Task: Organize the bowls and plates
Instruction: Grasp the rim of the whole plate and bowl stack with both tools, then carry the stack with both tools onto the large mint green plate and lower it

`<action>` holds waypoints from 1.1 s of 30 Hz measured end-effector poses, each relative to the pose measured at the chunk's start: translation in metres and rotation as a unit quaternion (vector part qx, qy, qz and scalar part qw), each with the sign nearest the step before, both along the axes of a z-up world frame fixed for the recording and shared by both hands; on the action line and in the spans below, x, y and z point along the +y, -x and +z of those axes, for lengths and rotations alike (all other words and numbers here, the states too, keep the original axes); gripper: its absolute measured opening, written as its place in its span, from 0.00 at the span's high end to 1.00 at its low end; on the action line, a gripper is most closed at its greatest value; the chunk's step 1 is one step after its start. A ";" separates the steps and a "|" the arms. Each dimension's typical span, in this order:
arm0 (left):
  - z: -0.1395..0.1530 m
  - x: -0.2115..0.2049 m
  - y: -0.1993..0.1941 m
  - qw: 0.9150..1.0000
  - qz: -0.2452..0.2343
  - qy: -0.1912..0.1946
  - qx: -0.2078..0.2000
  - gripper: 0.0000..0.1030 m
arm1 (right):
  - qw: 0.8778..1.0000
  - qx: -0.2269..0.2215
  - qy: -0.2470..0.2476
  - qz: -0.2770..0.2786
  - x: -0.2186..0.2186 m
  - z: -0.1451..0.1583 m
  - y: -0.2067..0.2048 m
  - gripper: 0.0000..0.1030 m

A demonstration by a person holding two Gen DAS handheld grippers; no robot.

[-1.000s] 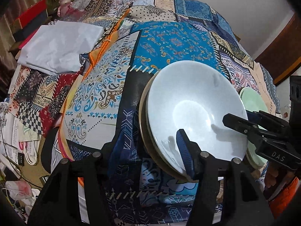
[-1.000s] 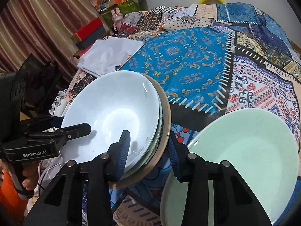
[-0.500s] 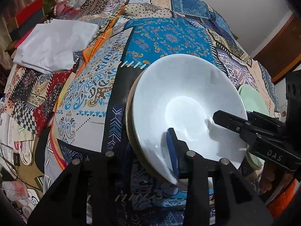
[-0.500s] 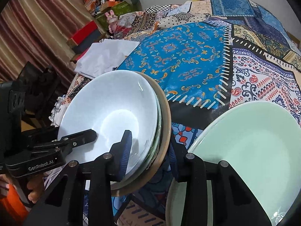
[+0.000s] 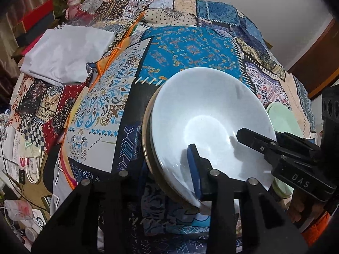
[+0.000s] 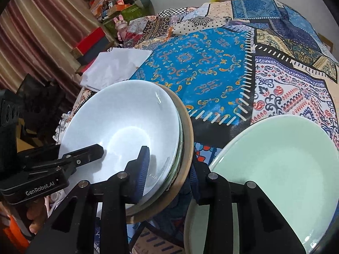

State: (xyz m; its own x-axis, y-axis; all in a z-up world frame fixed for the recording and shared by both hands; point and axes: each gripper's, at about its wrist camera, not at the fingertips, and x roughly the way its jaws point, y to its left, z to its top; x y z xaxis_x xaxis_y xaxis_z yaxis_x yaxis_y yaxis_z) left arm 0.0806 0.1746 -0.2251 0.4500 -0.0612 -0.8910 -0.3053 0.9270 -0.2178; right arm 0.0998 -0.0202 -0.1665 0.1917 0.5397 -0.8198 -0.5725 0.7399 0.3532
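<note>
A stack of dishes with a pale blue-white bowl (image 5: 209, 114) on top and a tan plate (image 5: 146, 127) beneath is held tilted above the patchwork cloth. My left gripper (image 5: 163, 182) is shut on the stack's near rim, one blue pad inside the bowl. My right gripper (image 6: 169, 169) is shut on the stack's opposite rim (image 6: 186, 139); the bowl (image 6: 122, 127) fills that view's left. A mint green plate (image 6: 275, 160) lies on the cloth right of the stack, also in the left wrist view (image 5: 281, 122).
A patchwork cloth (image 5: 190, 48) covers the table. A folded white cloth (image 5: 63, 53) lies at the far left. Boxes and clutter (image 6: 93, 40) stand beyond the table's left edge by a curtain. Papers and cables (image 5: 19, 158) lie on the floor at left.
The stack has tilted up a little and stayed gripped on both sides. Both grippers have shifted slightly with it.
</note>
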 end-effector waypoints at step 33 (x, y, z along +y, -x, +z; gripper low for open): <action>0.078 -0.092 -0.020 0.995 -0.079 -0.019 -0.063 0.66 | 0.994 -0.071 -0.022 -0.086 -0.102 0.074 0.007 0.69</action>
